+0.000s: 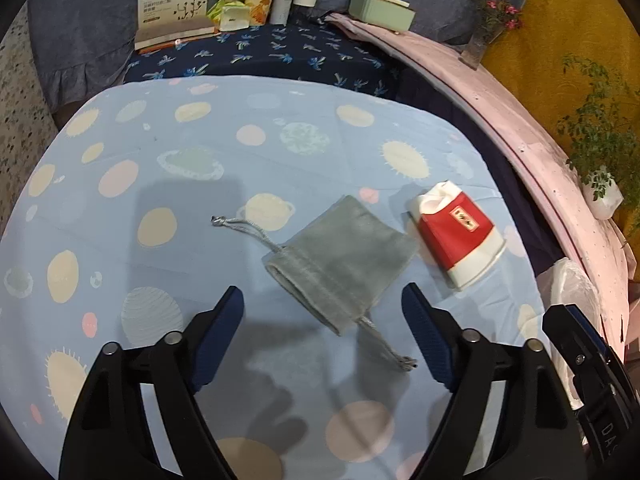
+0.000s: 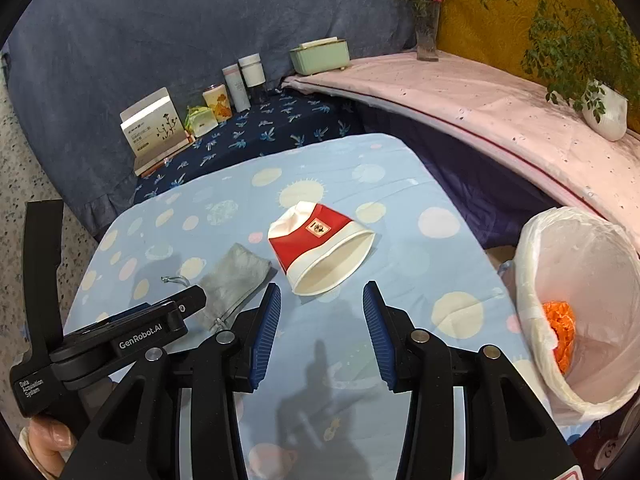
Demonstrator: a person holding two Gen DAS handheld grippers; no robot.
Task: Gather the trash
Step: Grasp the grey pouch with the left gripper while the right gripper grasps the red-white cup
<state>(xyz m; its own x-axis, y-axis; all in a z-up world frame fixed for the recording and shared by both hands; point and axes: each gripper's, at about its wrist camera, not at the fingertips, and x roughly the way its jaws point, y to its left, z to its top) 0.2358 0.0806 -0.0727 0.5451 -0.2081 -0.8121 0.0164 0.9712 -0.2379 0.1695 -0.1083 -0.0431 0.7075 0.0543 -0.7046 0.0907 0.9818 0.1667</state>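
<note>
Orange scrap (image 2: 560, 330) is lying in the bin (image 2: 532, 280); beside the bin, cup (image 2: 320, 252) and pouch (image 2: 234, 276) are waiting, each hand-held gripper (image 1: 322, 308) (image 2: 320, 308) spread, empty.

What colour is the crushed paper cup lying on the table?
The crushed paper cup is red with white bands at both ends, clearest in the right wrist view.

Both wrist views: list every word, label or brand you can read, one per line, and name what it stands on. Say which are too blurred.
"GenRobot.AI": on the left gripper's black body.
"Data Acquisition System": small print on the same body.
"DAS": partial letters on the right gripper's body.
Label on the red and white paper cup: too small to read.
Print on the white box: too blurred to read.
</note>
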